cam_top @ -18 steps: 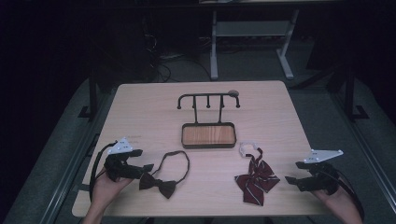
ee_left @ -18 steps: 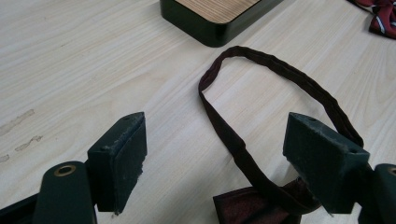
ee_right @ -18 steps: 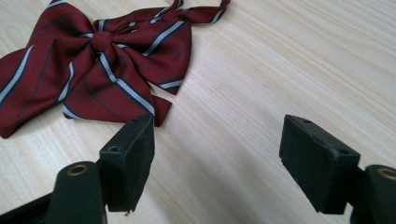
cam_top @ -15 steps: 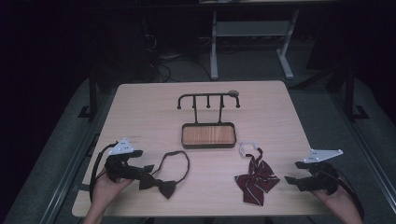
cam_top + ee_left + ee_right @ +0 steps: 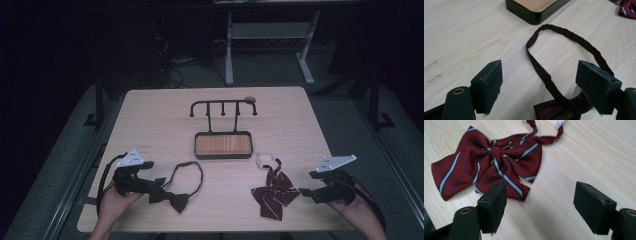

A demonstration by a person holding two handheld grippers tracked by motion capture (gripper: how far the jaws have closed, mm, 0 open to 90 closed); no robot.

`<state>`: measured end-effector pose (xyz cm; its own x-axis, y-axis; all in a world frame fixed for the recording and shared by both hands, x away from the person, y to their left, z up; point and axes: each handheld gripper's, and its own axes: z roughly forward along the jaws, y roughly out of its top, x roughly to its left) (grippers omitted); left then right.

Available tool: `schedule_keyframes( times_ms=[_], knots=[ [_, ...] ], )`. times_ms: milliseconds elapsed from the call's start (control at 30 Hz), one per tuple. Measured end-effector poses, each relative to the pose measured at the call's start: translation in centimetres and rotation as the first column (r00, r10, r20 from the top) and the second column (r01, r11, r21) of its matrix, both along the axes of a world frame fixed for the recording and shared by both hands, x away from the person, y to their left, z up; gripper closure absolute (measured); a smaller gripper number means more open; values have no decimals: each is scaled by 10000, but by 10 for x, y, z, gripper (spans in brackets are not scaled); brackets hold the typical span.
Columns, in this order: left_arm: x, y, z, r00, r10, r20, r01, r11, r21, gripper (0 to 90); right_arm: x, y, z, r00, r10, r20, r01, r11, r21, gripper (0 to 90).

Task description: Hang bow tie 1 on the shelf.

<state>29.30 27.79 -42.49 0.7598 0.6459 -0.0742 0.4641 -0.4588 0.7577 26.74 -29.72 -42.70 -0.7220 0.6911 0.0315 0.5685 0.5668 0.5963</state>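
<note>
Near the table's [image 5: 150,115] front edge, we hold the left gripper [image 5: 156,185] with jaws spread wide either side of the dark bow tie's [image 5: 172,199] strap [image 5: 544,72], gripping nothing, likely lining up a pinch. Toward the front right corner, our right gripper [image 5: 304,192] waits equally wide and empty beside the striped bow tie [image 5: 489,165]. The hook stand [image 5: 223,107] sits mid-table, presumably for hanging them.

Rack [image 5: 223,131] stands behind two bow ties [image 5: 170,197].
</note>
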Motion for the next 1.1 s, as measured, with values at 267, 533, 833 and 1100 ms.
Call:
schedule_keyframes(
  times_ms=[267, 533, 833, 1100],
  knots=[
    [1, 0, -1, 10000, 22, -20, -22, 9999, 119, 212, 11, 14, 8, 9985, 438, -330, -449, 9984, -331, 274],
    [0, -2, 0, 9999, -87, 61, 86, 9999, 128, 212, 25, 30, 21, 9941, 1014, -394, -1037, 9927, -609, 304],
    [0, -4, 0, 9997, -247, 30, 247, 9996, 162, 212, 47, 50, 27, 9873, 1385, -784, -1453, 9853, -893, 347],
    [0, -6, 0, 9993, -365, 37, 364, 9990, 258, 212, 63, 61, 28, 9829, 1533, -1025, -1639, 9809, -1046, 384]
  ],
)
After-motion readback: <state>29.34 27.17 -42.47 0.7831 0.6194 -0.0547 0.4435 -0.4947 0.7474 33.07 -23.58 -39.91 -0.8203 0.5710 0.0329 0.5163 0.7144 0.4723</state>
